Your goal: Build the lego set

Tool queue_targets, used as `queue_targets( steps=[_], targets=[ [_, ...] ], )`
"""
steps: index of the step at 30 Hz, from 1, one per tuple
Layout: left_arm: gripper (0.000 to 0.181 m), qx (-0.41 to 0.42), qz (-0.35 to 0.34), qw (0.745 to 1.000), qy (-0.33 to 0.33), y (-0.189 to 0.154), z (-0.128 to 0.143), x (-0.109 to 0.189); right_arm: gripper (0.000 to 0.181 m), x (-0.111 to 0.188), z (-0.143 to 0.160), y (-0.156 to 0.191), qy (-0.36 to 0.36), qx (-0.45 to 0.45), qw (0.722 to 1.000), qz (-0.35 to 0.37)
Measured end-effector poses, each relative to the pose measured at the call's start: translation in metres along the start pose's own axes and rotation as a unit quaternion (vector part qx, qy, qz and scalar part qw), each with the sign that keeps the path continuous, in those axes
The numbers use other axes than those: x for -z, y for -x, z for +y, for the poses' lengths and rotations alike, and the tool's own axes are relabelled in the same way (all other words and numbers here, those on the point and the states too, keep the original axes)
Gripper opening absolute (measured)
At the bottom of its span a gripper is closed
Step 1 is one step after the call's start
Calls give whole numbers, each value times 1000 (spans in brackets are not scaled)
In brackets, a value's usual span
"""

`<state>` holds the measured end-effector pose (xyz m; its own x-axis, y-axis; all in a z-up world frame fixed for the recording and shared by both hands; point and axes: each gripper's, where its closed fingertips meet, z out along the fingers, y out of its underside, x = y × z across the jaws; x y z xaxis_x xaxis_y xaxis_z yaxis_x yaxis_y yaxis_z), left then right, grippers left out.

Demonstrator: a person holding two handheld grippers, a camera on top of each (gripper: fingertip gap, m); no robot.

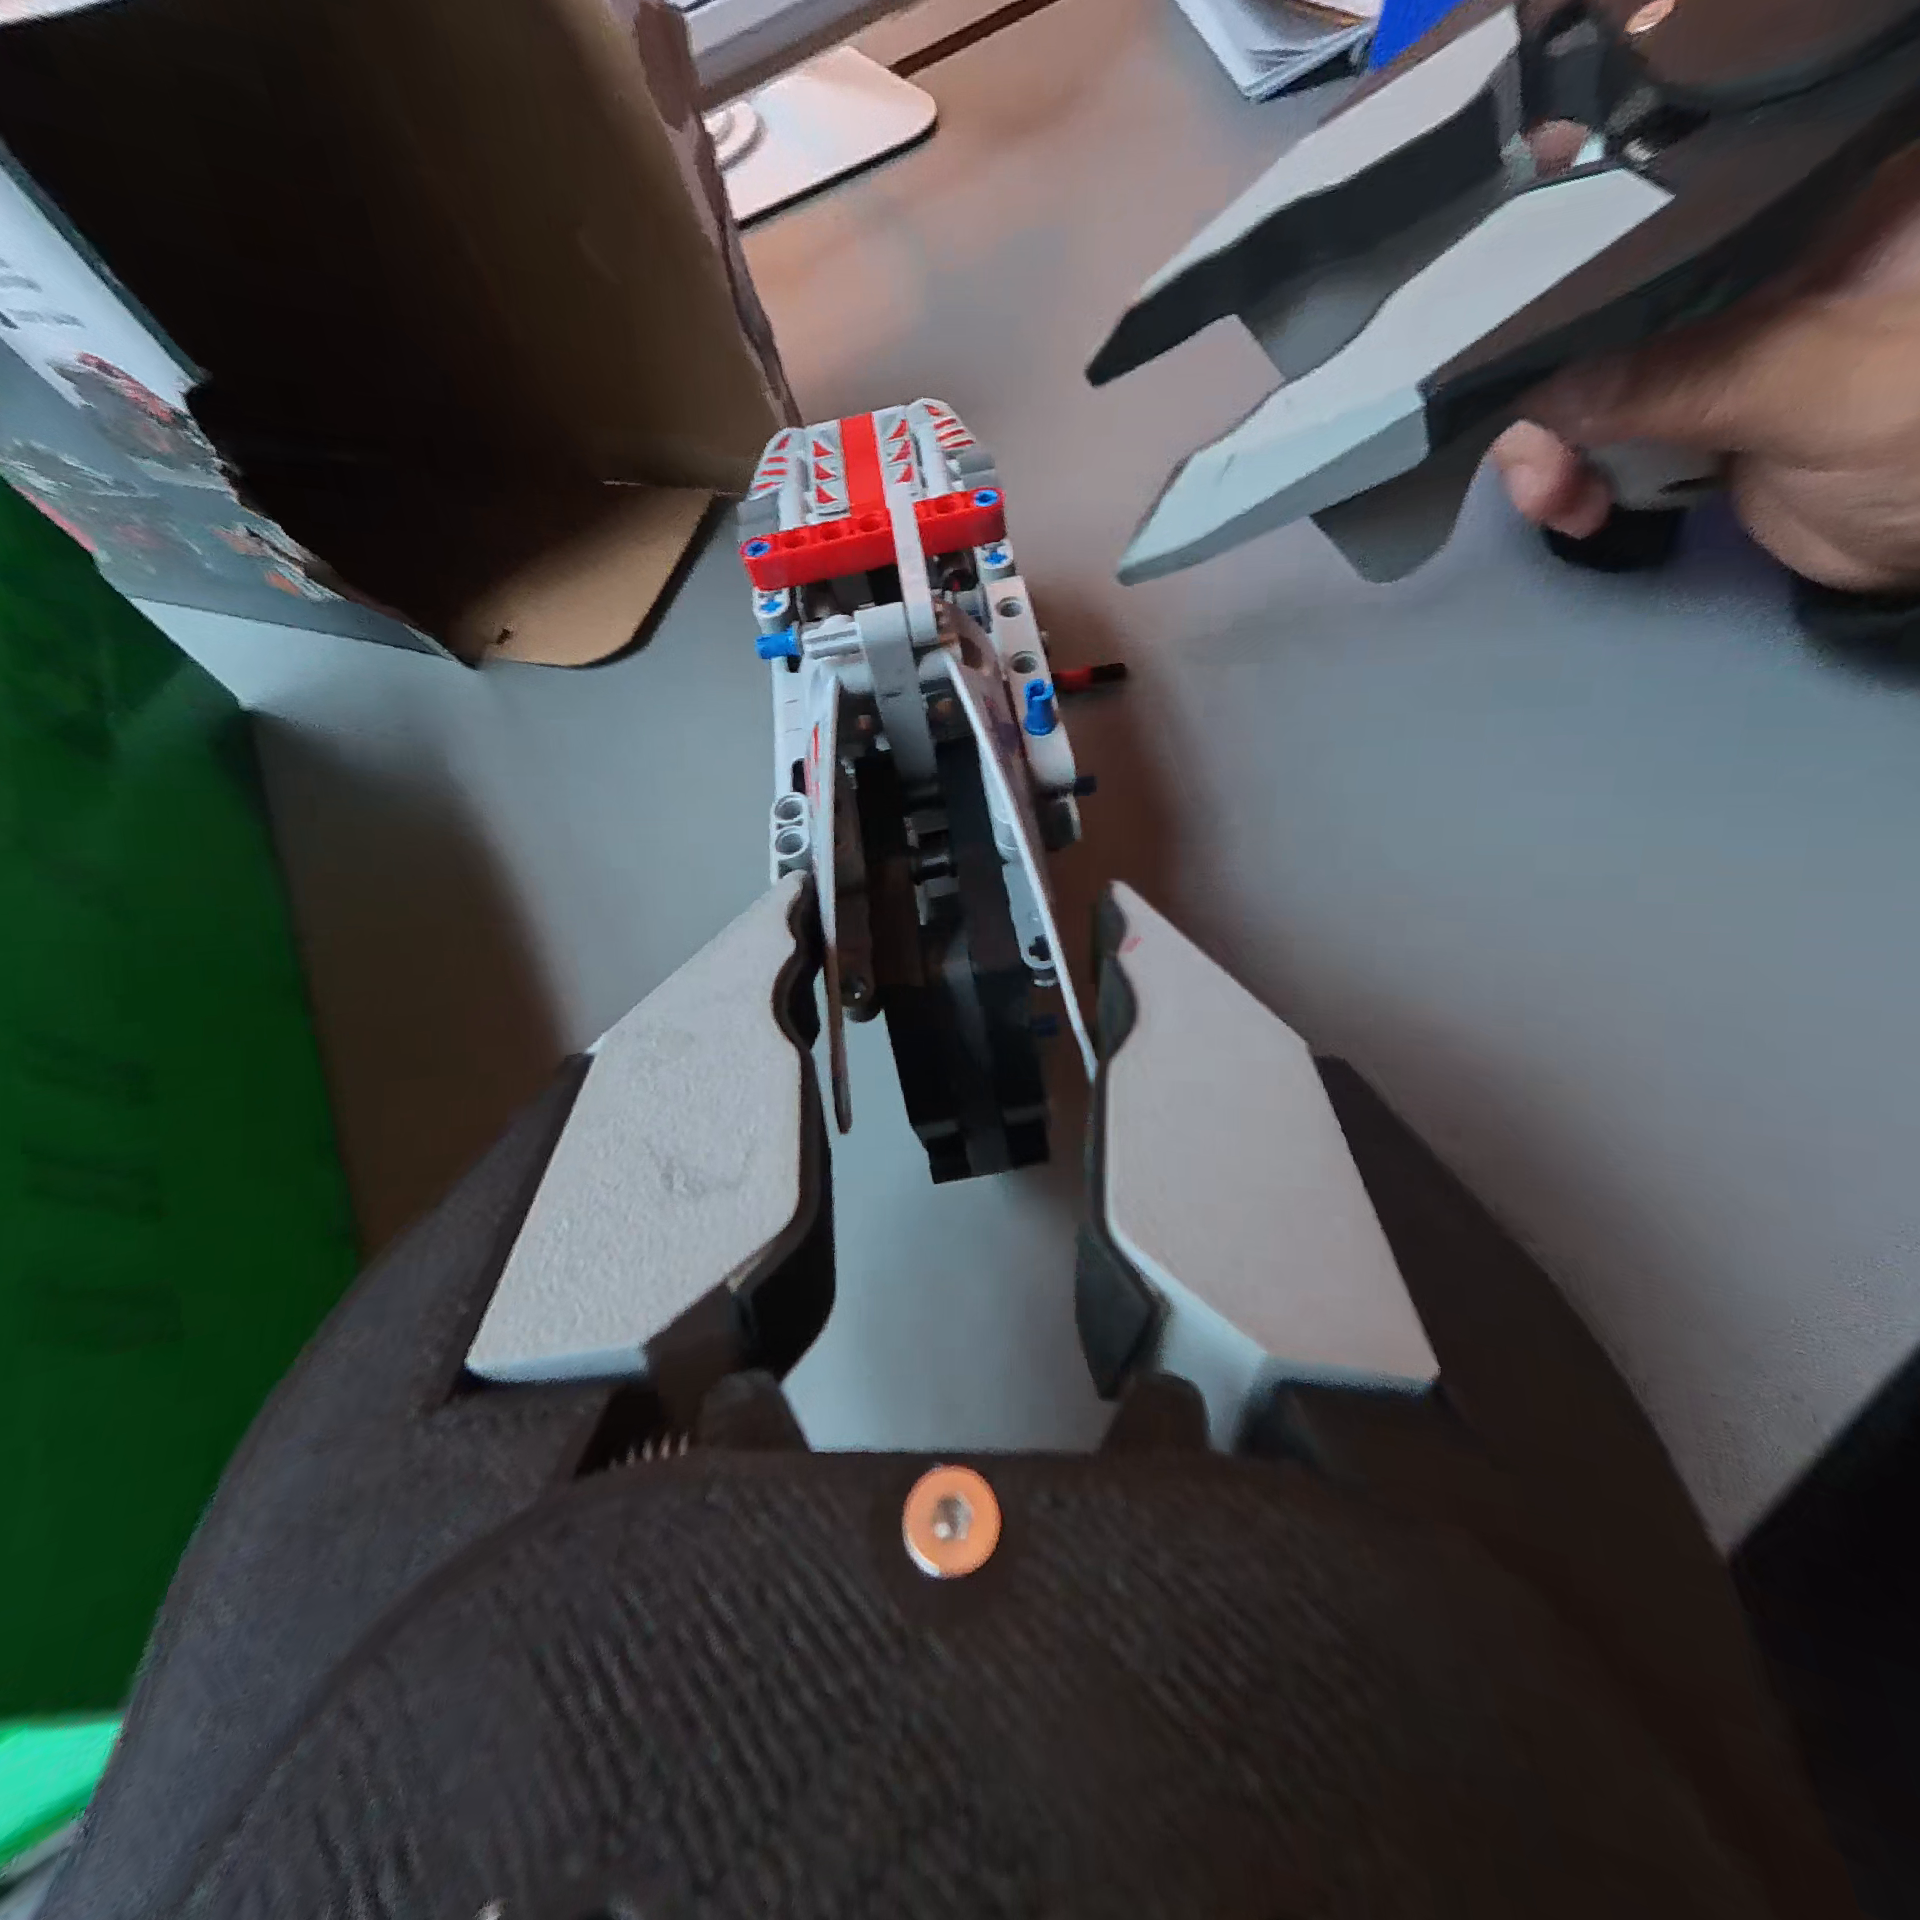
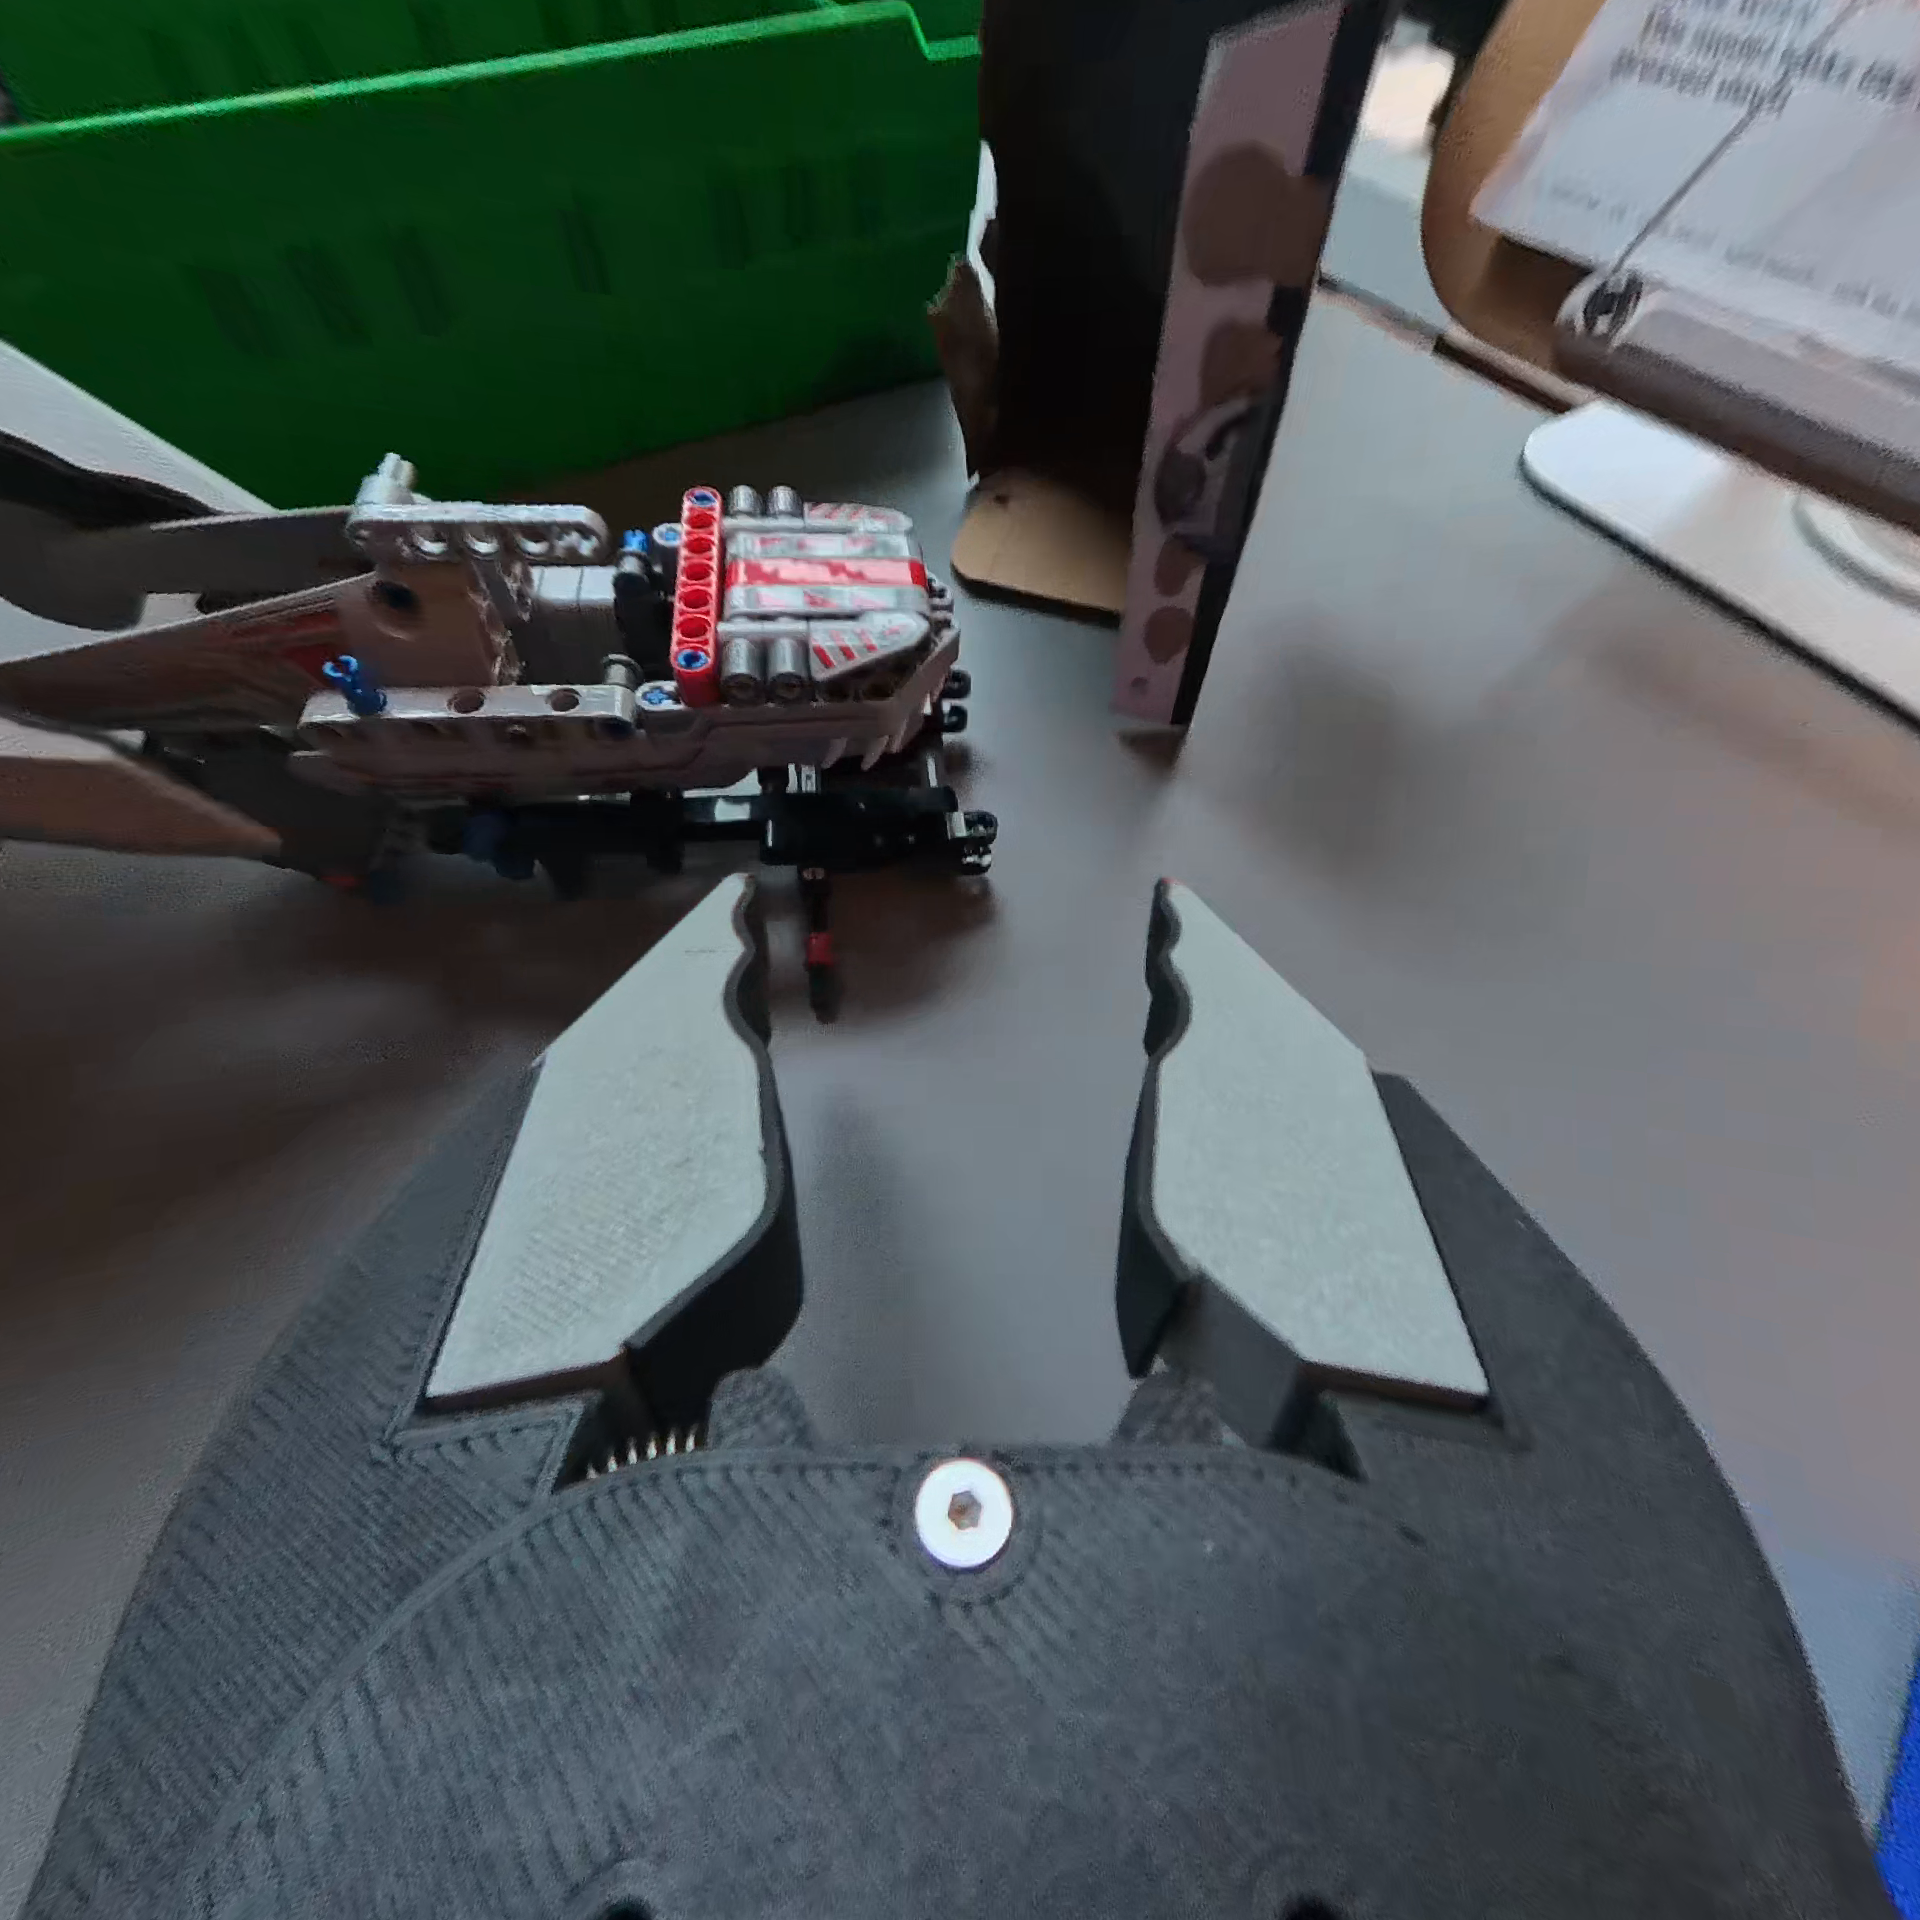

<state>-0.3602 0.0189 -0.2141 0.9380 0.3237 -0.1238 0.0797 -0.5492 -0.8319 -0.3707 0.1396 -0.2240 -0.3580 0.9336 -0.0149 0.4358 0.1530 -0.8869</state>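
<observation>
The left claw (image 1: 951, 914), its black ribbed housing filling the foreground of its own view, is gripping the rear of a partly built lego model (image 1: 894, 665), its grey fingers (image 1: 707, 1091) pressing against the model's curved side panels. The model, grey with a red beam (image 1: 871, 540) across its top and blue pins along its flanks, is resting on the dark grey bench (image 1: 1455, 935) and pointing away from the left claw toward an open cardboard box (image 1: 436, 343).

The right claw (image 2: 951, 904) is hovering just beside the model with its jaws apart and nothing between them, a person's hand (image 1: 1787, 457) wrapping its handle. A small black and red lego pin (image 2: 821, 951) is lying on the bench by the tip of the right claw's left finger, just beside the model's black underframe (image 2: 873, 826). A green plastic crate (image 2: 468, 239) is standing behind the model, and a monitor stand (image 2: 1704, 540) is sitting farther along the bench.
</observation>
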Motion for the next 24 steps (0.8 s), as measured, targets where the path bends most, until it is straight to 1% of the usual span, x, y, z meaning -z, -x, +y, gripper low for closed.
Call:
queue_targets(
  steps=[1, 5, 10, 14, 16, 19, 20, 22, 23, 24],
  targets=[
    [50, -1, -1, 1000, -1, 3, -1, -2, 74, 1, 1, -1, 0, -4, 1000, -3],
    [45, -3, 6, 1000, 7, 7, -3, -7, 72, 9, -4, 1, -26, -8, 1000, -16],
    [44, 38, 40, 998, 13, 2, -1, -1, 71, 9, -3, 15, -23, -5, 999, -45],
    [45, 87, 84, 993, 18, -13, -1, 9, 72, 10, -4, 24, -27, -5, 998, -62],
    [43, 77, 79, 994, 19, -13, 1, 13, 71, 10, -3, 22, -24, -7, 998, -57],
    [43, 69, 68, 995, 27, -3, 5, 17, 68, 11, -2, 22, -24, -18, 997, -66],
    [44, 72, 66, 995, 34, 0, 7, 19, 67, 11, -2, 23, -24, -22, 997, -72],
    [55, 86, 62, 993, 58, 4, 12, 22, 63, 13, -2, 25, -25, -23, 996, -81],
    [52, 90, 70, 991, 64, 2, 10, 25, 58, 13, -1, 26, -25, -20, 996, -83],
    [53, 88, 70, 992, 55, 2, 5, 28, 56, 13, -1, 26, -24, -16, 996, -81]
  ],
)
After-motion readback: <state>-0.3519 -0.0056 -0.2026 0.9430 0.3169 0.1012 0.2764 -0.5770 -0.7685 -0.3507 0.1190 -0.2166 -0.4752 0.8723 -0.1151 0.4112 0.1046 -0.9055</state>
